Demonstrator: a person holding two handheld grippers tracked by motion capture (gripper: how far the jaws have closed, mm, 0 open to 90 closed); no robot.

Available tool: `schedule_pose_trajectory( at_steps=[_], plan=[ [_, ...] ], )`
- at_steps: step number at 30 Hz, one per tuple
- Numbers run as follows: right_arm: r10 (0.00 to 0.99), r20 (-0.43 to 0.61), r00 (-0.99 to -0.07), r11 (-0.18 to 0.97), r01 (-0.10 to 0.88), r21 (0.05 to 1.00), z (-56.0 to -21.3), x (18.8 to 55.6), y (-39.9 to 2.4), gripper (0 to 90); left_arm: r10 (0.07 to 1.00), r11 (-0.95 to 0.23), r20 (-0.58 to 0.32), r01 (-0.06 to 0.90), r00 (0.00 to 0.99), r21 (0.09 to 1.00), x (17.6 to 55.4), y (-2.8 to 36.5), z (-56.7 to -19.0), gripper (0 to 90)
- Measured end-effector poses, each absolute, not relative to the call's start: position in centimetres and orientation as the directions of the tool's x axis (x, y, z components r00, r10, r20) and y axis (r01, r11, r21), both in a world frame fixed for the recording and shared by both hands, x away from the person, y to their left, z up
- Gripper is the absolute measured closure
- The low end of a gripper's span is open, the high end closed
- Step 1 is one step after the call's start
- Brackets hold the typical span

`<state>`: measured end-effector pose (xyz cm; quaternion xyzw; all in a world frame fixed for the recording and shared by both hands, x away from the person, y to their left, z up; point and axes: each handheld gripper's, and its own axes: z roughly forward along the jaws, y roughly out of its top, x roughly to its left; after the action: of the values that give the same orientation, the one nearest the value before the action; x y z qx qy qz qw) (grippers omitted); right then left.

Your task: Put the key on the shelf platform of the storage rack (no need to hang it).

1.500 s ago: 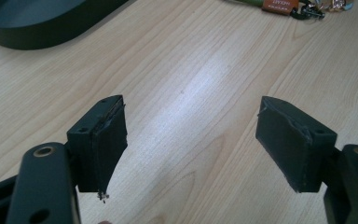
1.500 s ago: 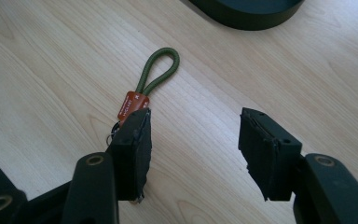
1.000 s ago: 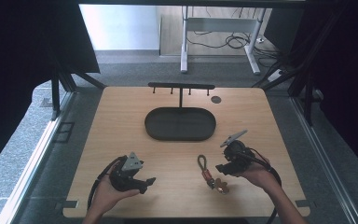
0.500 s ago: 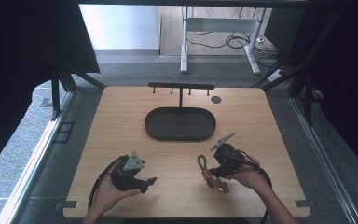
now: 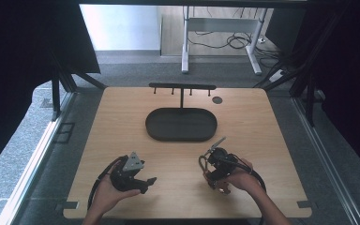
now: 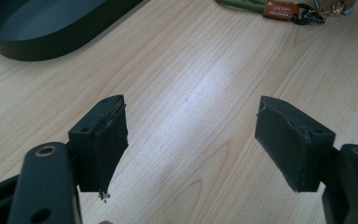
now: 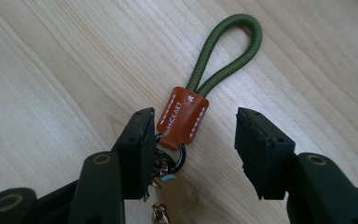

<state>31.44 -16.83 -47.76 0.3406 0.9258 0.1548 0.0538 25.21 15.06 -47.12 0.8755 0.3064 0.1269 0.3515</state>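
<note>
Your right hand-held gripper [image 7: 191,154] hovers low over the tabletop [image 5: 262,122] with its jaws spread wide, straddling a keychain [image 7: 186,121] without gripping it; the brown leather tab [image 7: 182,117] lies between the jaws, touching or just beside the left one, with the olive cord loop [image 7: 226,51] stretching away beyond them and a dark ring and brass-coloured key [image 7: 172,191] bunched at the gripper's base; your left hand-held gripper [image 6: 191,140] also stands wide open and empty above bare wood near the front edge, well apart from the right; from its view the keychain [image 6: 284,8] lies at the far upper right; the dark oval tray [image 5: 181,124] sits mid-tabletop, a black T-shaped rack [image 5: 182,87] just behind it.
</note>
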Motion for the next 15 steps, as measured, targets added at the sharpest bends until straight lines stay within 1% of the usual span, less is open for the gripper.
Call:
schedule_pose_trajectory(
  at_steps=[13,14,15],
  plan=[
    [0.643,-0.030,-0.765,0.742,0.613,0.270,-50.0,31.5,-15.4,49.7,0.613,-0.576,0.009,0.439,0.790,0.690,25.2,14.8,-47.2,25.7],
    [0.643,-0.031,-0.765,0.744,0.616,0.259,-50.3,31.6,-15.2,51.6,0.614,-0.575,0.008,0.440,0.789,0.689,25.3,14.8,-47.2,25.7],
    [0.643,-0.031,-0.765,0.744,0.616,0.259,-50.3,31.6,-15.2,51.6,0.614,-0.575,0.008,0.440,0.789,0.689,25.3,14.8,-47.2,25.7]
  ],
)
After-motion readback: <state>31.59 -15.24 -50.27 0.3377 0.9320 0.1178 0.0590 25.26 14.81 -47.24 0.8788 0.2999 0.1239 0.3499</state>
